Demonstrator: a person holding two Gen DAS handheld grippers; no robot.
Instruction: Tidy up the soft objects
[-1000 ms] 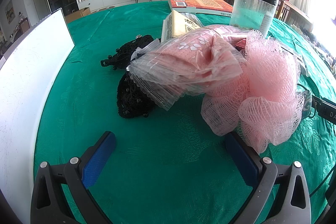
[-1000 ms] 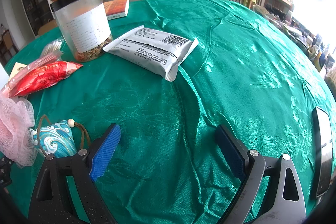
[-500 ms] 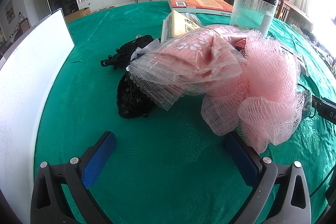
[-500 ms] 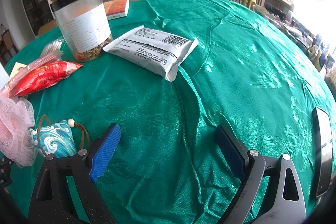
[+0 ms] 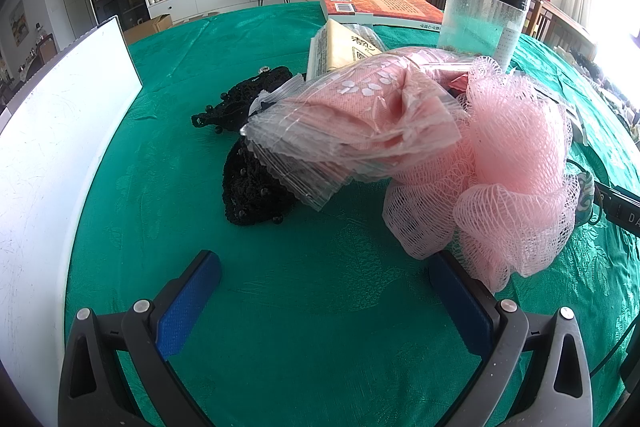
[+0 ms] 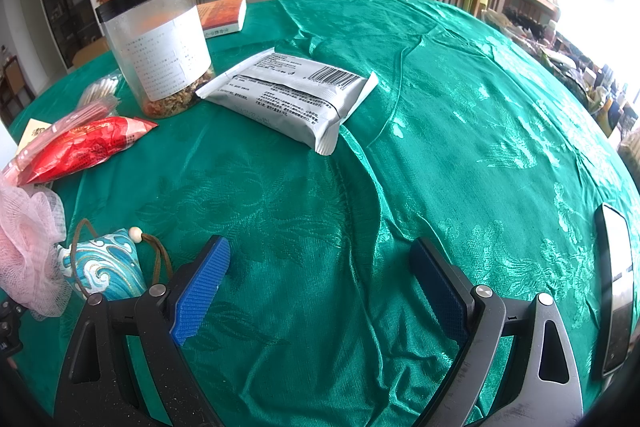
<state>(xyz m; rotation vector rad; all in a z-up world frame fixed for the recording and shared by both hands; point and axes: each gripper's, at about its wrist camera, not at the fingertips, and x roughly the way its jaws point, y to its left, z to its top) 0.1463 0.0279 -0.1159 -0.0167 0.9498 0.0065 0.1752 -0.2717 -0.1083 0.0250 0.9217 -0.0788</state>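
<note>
A pink mesh bath pouf (image 5: pixel 516 163) lies on the green tablecloth, its lower edge touching the right finger of my left gripper (image 5: pixel 324 287), which is open and empty. A clear bag of pink cloth (image 5: pixel 360 115) leans on the pouf and over a black beaded lace piece (image 5: pixel 252 183). In the right wrist view the pouf (image 6: pixel 24 247) sits at far left beside a blue wave-patterned pouch (image 6: pixel 104 267). My right gripper (image 6: pixel 320 275) is open over bare cloth, its left finger close to the pouch.
A white board (image 5: pixel 52 155) stands at the left. A plastic jar (image 6: pixel 156 43), a book (image 6: pixel 222 15), a grey foil packet (image 6: pixel 292 95), a red snack bag (image 6: pixel 84 147) and a yellowish packet (image 5: pixel 344 47) lie further back. A phone (image 6: pixel 614 291) lies at the right edge.
</note>
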